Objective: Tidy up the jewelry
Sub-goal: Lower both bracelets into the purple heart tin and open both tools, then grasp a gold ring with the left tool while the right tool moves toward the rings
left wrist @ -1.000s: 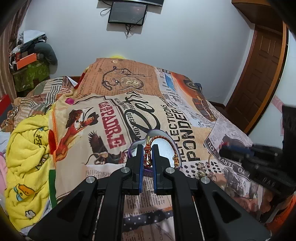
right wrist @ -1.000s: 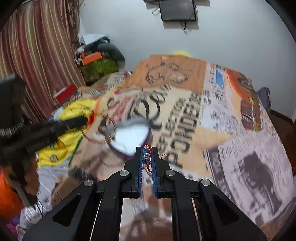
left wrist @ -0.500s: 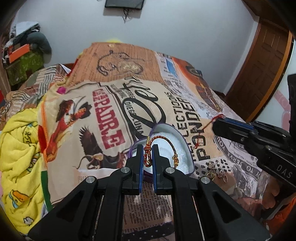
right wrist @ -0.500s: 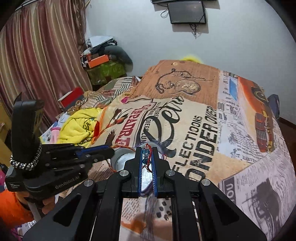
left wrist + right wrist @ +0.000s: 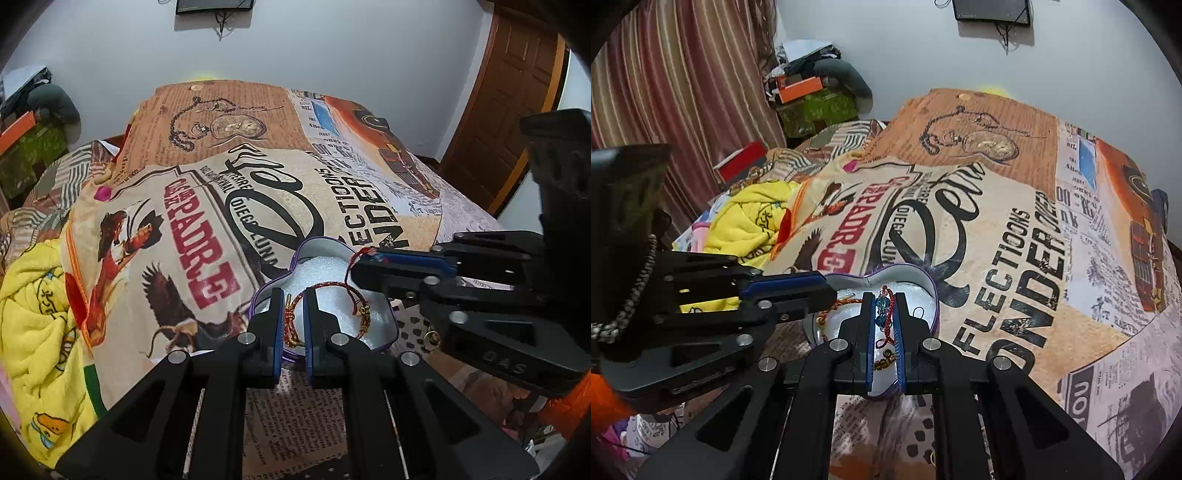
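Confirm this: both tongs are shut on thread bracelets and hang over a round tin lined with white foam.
Wrong on one count: the tin is heart-shaped, not round, as the right wrist view shows. The rest holds: the left tongs grip the red-and-gold bracelet, the right tongs grip the blue-beaded bracelet, both over its white foam.

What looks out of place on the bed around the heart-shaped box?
A few small gold pieces lie loose on the bedspread just right of the heart-shaped box, outside it. A yellow blanket sits bunched at the left edge. Nothing looks spilled or broken.
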A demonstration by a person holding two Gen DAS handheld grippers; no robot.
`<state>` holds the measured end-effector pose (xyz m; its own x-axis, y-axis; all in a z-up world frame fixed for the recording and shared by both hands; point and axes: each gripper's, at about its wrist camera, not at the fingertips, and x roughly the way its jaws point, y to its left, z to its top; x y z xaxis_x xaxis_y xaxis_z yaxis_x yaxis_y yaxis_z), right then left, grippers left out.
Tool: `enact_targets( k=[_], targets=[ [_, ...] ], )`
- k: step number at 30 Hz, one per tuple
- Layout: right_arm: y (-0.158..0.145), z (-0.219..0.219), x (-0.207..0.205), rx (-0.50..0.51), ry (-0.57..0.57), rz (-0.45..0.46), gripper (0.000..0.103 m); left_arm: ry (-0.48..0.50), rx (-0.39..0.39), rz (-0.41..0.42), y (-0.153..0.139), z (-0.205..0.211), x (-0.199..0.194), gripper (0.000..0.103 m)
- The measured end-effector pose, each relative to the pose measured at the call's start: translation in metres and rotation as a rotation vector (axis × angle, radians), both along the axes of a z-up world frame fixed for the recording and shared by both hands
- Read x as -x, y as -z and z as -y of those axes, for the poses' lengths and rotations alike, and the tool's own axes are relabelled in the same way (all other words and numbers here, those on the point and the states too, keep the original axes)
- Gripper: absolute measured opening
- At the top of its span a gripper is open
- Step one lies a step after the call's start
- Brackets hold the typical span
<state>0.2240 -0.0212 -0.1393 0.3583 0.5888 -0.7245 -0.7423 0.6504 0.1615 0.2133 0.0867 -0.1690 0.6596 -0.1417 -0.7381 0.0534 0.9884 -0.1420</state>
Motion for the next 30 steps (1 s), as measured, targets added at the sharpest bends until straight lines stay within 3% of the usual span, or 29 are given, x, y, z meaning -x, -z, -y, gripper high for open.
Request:
enact_targets(
  k=[7,10,15,21,25,30],
  targets=[
    [0.01,-0.004,-0.001,0.022,-0.016,-0.015,0.008,-0.009,-0.049,0.019,-0.003,-0.001,0.005,0.007],
    [0.012,-0.006,0.001,0.041,-0.025,0.002,0.008,-0.022,-0.079,0.036,-0.006,-0.002,0.009,0.012],
    [0.014,-0.008,0.004,0.072,-0.03,0.025,0.008,-0.05,-0.101,0.053,-0.01,-0.008,0.015,0.03],
    [0.016,-0.01,0.006,0.106,-0.029,0.041,0.009,-0.073,-0.104,0.056,-0.014,-0.016,0.021,0.032],
    [0.017,-0.011,0.007,0.126,-0.025,0.042,0.02,-0.088,-0.109,0.055,-0.015,-0.02,0.026,0.034],
    [0.011,-0.007,0.012,0.123,-0.015,0.054,0.023,-0.093,-0.117,0.046,-0.016,-0.021,0.031,0.034]
  ],
)
